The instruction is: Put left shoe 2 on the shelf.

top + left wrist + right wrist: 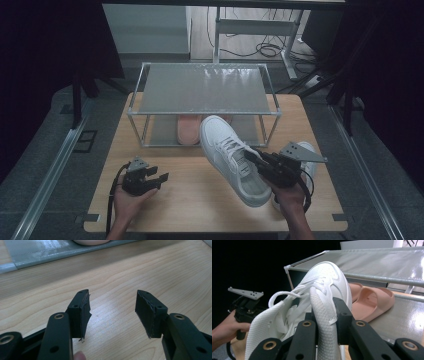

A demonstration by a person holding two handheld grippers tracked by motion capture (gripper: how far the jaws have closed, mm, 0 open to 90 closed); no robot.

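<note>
In the high view, a white sneaker sits in the middle of the frame. It looks smooth on the toe and has white laces. The right gripper, at the lower right, pinches it near the opening, and the shoe tilts with its toe up toward the rack. The rack is a metal frame with flat, shiny grey shelves. A pink slipper lies on the low shelf, mostly hidden under the top shelf and behind the sneaker. A second white shoe peeks out at the right, mostly covered by the gripper and its grey plate. The left gripper rests at the lower left over the pale wooden table, with its jaws apart.

In the left gripper view, the two black jaws stand wide apart with nothing between them. Their pads look ribbed and a bit frayed at the edges. The wood grain runs under them. At the top edge, a strip of the grey shelf and a cut-off bit of the pink slipper show.

In the right gripper view, the black jaws squeeze the sneaker's bumpy mesh tongue in the middle of the frame. The toe has tiny holes. The soft, rounded pink slipper sits at the right on the shiny shelf. At the far left, a hand holds the other gripper against a dark background, and it is hard to make out.
</note>
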